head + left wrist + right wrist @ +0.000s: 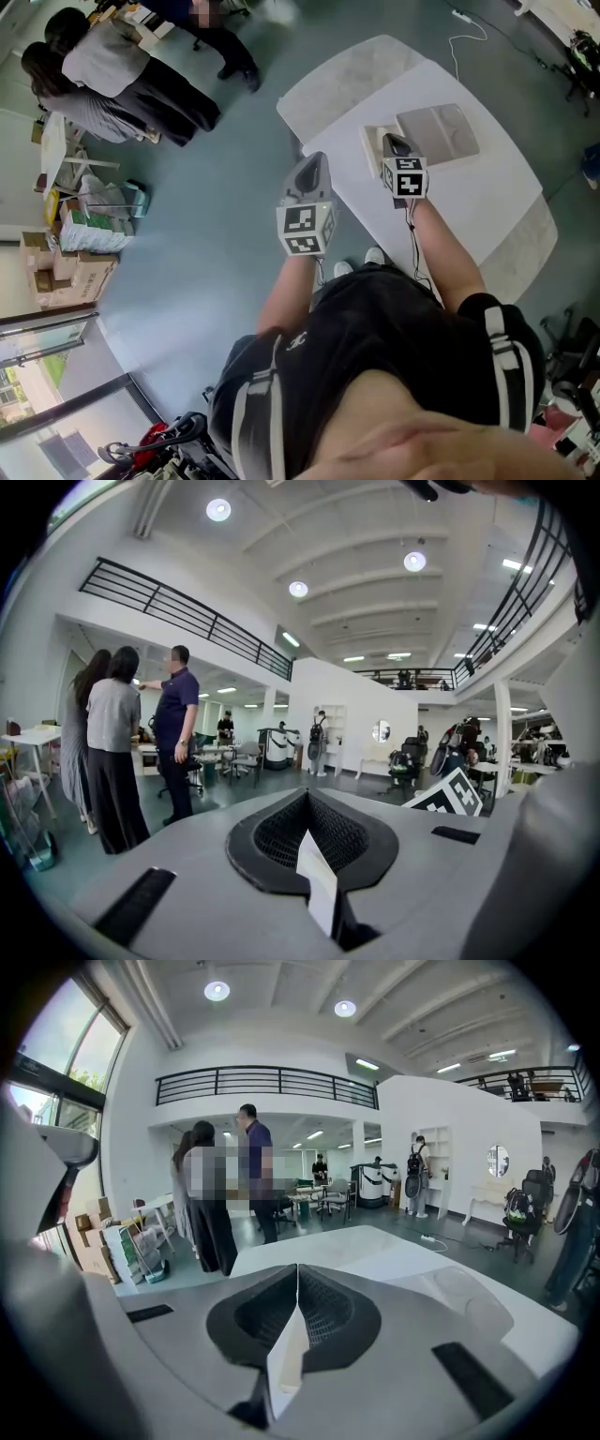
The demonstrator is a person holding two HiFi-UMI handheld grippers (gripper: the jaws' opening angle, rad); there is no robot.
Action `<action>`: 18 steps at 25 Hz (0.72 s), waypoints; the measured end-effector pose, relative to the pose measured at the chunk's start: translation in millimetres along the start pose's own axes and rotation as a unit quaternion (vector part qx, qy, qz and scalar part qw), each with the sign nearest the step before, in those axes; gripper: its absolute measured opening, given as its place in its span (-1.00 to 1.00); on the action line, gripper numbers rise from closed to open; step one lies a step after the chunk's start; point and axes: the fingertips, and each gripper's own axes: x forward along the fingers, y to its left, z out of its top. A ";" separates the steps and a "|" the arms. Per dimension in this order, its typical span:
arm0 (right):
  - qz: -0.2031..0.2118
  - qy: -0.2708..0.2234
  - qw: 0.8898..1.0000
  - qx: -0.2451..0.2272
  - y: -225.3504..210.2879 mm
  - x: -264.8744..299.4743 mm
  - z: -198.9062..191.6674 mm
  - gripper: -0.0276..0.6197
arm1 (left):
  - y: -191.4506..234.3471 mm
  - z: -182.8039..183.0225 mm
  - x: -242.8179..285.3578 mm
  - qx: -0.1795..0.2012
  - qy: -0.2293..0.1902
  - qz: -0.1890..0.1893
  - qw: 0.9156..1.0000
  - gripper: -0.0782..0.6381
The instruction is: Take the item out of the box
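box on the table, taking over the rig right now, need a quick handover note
Left gripper: jaws together, empty, held at the left edge of the white table.
Right gripper: jaws together, empty, over the table with its tip by the box's left end; can't tell if it touches.
Box: lies flat on the table; the item is not visible.
Done: nothing taken out yet.
Left: get into the box, grip the item, lift it out.

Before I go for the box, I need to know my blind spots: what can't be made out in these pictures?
- What lies in the box: head view, too small to tell, and the right gripper covers its near corner.
- The box, left gripper view: outside the frame, since that camera faces the room.
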 end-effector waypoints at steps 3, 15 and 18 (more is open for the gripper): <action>-0.004 0.020 1.000 0.002 -1.7 13.9 -11.8 -0.87 | 7.1 -2.8 0.2 -0.002 0.006 0.006 1.000 -0.75; 0.013 0.099 0.994 0.040 -10.5 61.9 -56.8 -0.66 | 22.8 -22.9 16.4 -0.009 0.038 0.019 0.999 -0.75; 0.016 0.118 0.992 0.046 -16.3 74.1 -65.3 -0.56 | 24.6 -27.7 23.8 -0.010 0.045 0.022 0.999 -0.75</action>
